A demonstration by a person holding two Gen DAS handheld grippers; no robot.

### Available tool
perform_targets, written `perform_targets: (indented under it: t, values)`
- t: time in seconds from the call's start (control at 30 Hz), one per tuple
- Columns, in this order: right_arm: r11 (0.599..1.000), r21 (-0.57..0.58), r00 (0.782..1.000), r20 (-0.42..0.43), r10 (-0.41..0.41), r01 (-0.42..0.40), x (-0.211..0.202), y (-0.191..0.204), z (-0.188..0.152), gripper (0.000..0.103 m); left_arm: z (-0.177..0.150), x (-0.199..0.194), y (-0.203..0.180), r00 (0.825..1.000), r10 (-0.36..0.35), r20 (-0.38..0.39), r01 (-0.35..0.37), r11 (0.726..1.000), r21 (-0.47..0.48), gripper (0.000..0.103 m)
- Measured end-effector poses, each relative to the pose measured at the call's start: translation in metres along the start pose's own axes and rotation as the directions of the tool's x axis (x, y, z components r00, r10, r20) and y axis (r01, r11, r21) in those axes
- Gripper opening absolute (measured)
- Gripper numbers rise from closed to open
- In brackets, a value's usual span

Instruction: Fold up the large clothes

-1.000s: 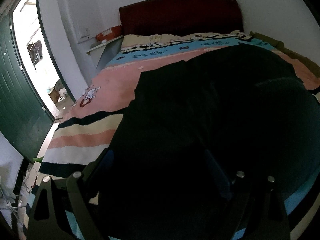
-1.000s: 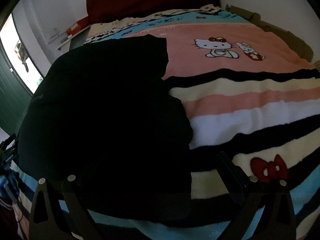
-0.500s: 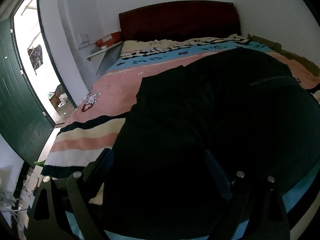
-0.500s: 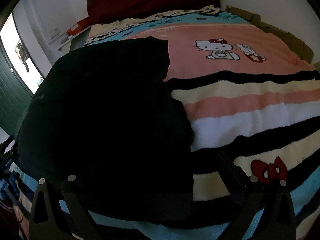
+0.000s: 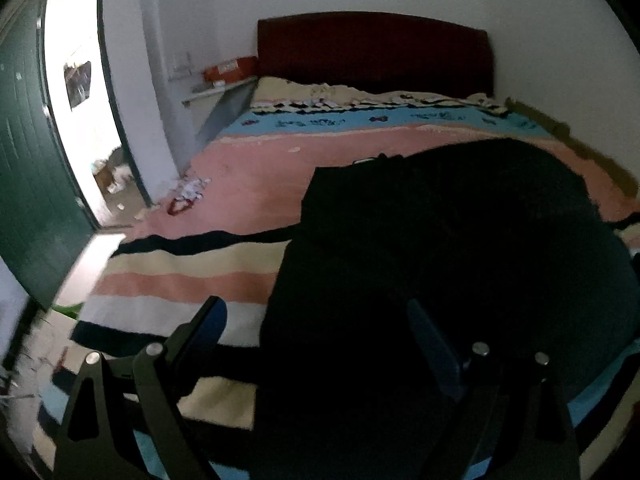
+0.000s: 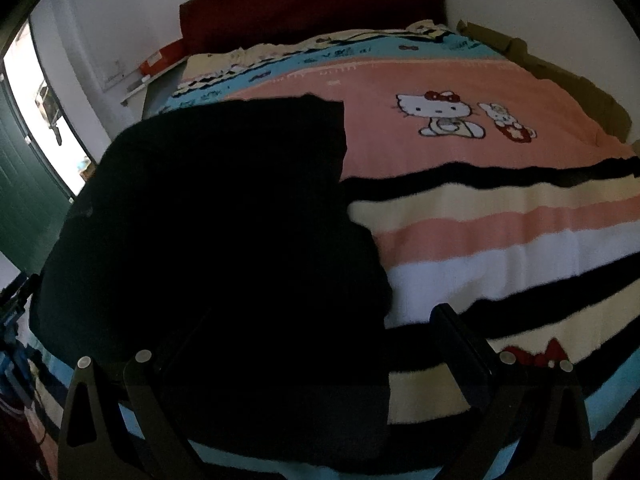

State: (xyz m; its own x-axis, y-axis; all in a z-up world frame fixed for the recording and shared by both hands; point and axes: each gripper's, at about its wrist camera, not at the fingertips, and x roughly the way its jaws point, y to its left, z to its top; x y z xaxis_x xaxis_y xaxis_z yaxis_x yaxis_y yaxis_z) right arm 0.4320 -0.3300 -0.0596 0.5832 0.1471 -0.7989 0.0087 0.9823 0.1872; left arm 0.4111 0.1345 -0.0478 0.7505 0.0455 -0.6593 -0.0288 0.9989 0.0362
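Observation:
A large black garment [image 5: 440, 240] lies flat on the striped blanket [image 5: 180, 280] of a bed, folded into a broad dark shape. In the left wrist view my left gripper [image 5: 316, 320] hangs open over the garment's near left part. Its left finger [image 5: 212, 320] is above the blanket and its right finger [image 5: 424, 328] is above the cloth. In the right wrist view the garment [image 6: 220, 220] fills the left half. My right gripper [image 6: 320, 328] stands open over its near right corner, with the right finger [image 6: 452, 328] beside the cloth's edge. Nothing is held between either pair of fingers.
The blanket [image 6: 500, 240] has a cartoon cat print [image 6: 436, 116] to the right of the garment. A dark red headboard [image 5: 372, 48] stands against the far wall. To the left are a shelf with an orange box [image 5: 228, 72], a bright doorway [image 5: 80, 100] and a green door [image 5: 28, 180].
The left gripper has drawn back and swung left, so more striped blanket and floor show beside the garment. The right gripper has hardly moved. The garment lies as before.

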Motion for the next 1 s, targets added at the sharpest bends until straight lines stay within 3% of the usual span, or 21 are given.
perform_targets:
  t: [0.07,0.1,0.27,0.4,0.47,0.53,0.57,0.6,0.63,0.73,0.8,0.9,1.0]
  values:
    - [1.0,0.018,1.0,0.0,0.025,-0.025,0.001,-0.004,0.008,0.102,0.006,0.01,0.012,0.996,-0.076,-0.044,0.074,0.996,-0.045,0.092]
    - [0.999,0.03,0.999,-0.004,0.04,-0.039,0.003,-0.006,0.013,0.103,0.01,0.019,0.02,0.989,-0.128,-0.08,0.122,0.99,-0.075,0.092]
    - [0.989,0.076,0.987,-0.089,0.135,-0.129,0.03,-0.014,0.03,0.103,0.012,0.06,0.043,0.946,-0.252,-0.205,0.222,0.962,-0.161,0.092]
    - [0.976,0.124,0.963,-0.185,0.199,-0.178,0.065,-0.024,0.035,0.102,0.008,0.092,0.055,0.887,-0.377,-0.267,0.318,0.918,-0.237,0.093]
    - [0.962,0.165,0.942,-0.221,0.251,-0.217,0.081,-0.029,0.034,0.102,0.005,0.108,0.059,0.847,-0.444,-0.293,0.362,0.885,-0.292,0.1]
    - [0.935,0.225,0.906,-0.265,0.331,-0.276,0.1,-0.035,0.032,0.102,-0.002,0.125,0.063,0.801,-0.508,-0.317,0.4,0.848,-0.348,0.103]
    - [0.923,0.242,0.889,-0.28,0.362,-0.3,0.107,-0.037,0.031,0.102,-0.007,0.134,0.066,0.767,-0.558,-0.316,0.43,0.814,-0.391,0.103]
    - [0.911,0.252,0.873,-0.291,0.392,-0.325,0.113,-0.038,0.029,0.102,-0.01,0.139,0.068,0.747,-0.588,-0.311,0.448,0.791,-0.417,0.103]
    - [0.9,0.259,0.857,-0.298,0.42,-0.351,0.118,-0.038,0.028,0.102,-0.013,0.144,0.07,0.729,-0.615,-0.302,0.465,0.767,-0.441,0.103]
    - [0.87,0.262,0.823,-0.297,0.484,-0.418,0.125,-0.036,0.025,0.102,-0.017,0.146,0.07,0.697,-0.663,-0.273,0.495,0.72,-0.486,0.103]
    - [0.843,0.268,0.796,-0.288,0.533,-0.467,0.127,-0.032,0.022,0.102,-0.019,0.146,0.064,0.655,-0.71,-0.258,0.536,0.678,-0.503,0.103]
    - [0.799,0.276,0.755,-0.27,0.598,-0.534,0.132,-0.028,0.018,0.102,-0.023,0.143,0.059,0.639,-0.733,-0.233,0.565,0.653,-0.505,0.103]
    - [0.787,0.273,0.751,-0.247,0.613,-0.553,0.137,-0.026,0.014,0.103,-0.028,0.143,0.056,0.647,-0.735,-0.201,0.562,0.639,-0.526,0.103]
